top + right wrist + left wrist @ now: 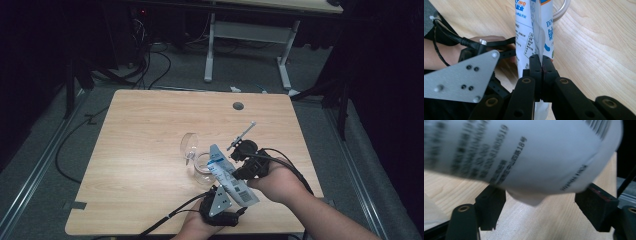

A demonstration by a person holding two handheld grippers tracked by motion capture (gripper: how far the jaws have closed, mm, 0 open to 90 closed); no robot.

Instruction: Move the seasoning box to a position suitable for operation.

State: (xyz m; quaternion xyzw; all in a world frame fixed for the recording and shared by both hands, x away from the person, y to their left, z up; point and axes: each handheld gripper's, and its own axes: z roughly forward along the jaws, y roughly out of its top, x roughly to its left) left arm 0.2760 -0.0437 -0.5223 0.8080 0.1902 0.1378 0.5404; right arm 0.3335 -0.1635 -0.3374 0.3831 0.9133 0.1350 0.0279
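High view: the white pouch slants over the glass jar, right gripper pinching its edge, left gripper seemingly spread loosely around its base.

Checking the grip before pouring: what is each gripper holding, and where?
The right gripper pinches the white bag on its seam. The left gripper is open around the bag's end.
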